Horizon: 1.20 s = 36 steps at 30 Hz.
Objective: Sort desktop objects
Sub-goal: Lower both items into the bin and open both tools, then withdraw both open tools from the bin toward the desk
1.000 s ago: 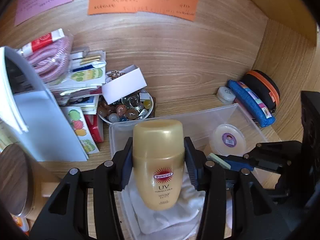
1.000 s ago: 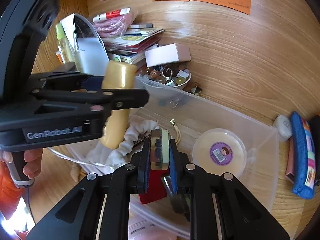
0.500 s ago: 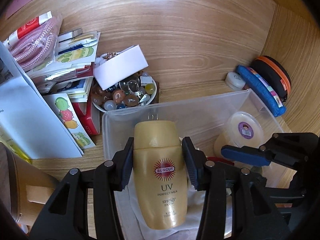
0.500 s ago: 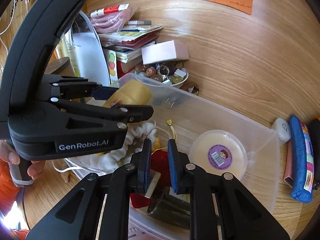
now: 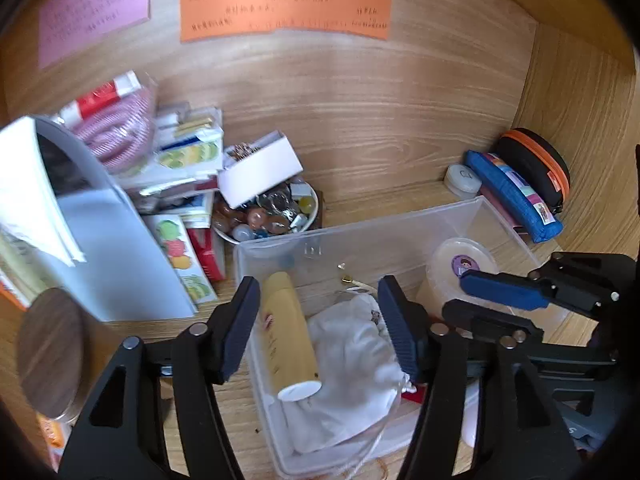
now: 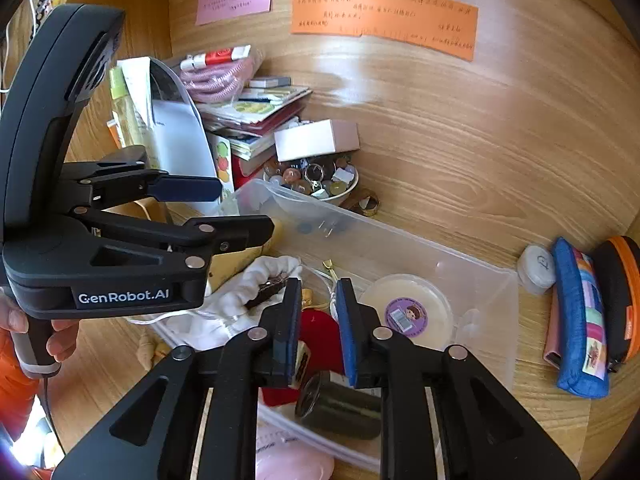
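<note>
Left wrist view: the bottle (image 5: 289,332) lies in the bin (image 5: 360,228) beside the white pouch (image 5: 352,364), both the left gripper (image 5: 320,326) and right gripper (image 6: 318,320) gape empty, and cases (image 5: 516,196) outside look unsorted.

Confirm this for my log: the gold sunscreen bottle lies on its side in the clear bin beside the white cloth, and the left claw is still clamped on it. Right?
Not quite. The left claw is open, its jaws spread wide and clear of the sunscreen bottle, as the left wrist view shows. The rest holds: the bottle lies on its side in the clear bin beside the white cloth.
</note>
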Available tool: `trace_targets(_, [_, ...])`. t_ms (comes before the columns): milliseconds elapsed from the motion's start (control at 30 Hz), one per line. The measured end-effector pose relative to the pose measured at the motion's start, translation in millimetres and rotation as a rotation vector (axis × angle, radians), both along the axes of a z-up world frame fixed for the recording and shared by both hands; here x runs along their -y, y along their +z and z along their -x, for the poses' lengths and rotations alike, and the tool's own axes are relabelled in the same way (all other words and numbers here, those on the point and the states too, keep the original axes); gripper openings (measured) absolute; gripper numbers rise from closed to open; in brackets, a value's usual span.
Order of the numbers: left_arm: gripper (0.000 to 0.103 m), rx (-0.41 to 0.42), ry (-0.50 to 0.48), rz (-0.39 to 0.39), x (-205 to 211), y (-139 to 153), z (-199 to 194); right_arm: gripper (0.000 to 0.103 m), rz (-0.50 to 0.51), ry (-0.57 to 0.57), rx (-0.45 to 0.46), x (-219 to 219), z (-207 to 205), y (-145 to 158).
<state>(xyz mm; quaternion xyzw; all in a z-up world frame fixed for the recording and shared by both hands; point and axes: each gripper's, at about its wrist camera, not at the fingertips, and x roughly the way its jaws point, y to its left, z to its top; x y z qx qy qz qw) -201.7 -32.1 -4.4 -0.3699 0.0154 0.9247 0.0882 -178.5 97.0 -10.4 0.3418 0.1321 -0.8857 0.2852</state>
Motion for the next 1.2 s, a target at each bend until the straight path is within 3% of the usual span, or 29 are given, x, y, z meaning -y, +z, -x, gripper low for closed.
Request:
trace_targets(133, [0.070, -0.035, 0.003, 0.013, 0.0, 11.1, -17.5, 0.033, 0.002, -0.016, -0.034, -5.2, -14.6, 8.7])
trace_targets(400, [0.088, -0.112, 0.024, 0.050, -11.5, 24.2, -50.0, 0.048, 0.004, -0.052, -0.102, -19.1, -45.2, 24.9])
trace_targets(700, [0.096, -0.160, 0.045, 0.060, -7.4, 29.8, -89.8, 0.061, 0.037, -0.104, -0.112, -41.3, -71.0, 29.1])
trace_targets(900, [0.097, -0.144, 0.062, 0.047, 3.5, 20.5, -110.3, 0.063, 0.059, -0.148, -0.098, -60.1, -86.5, 20.5])
trace_targets(1200, [0.097, -0.073, 0.075, 0.051, 18.7, -15.9, -131.1, 0.064, 0.054, -0.147, 0.003, -63.6, -97.2, -17.4])
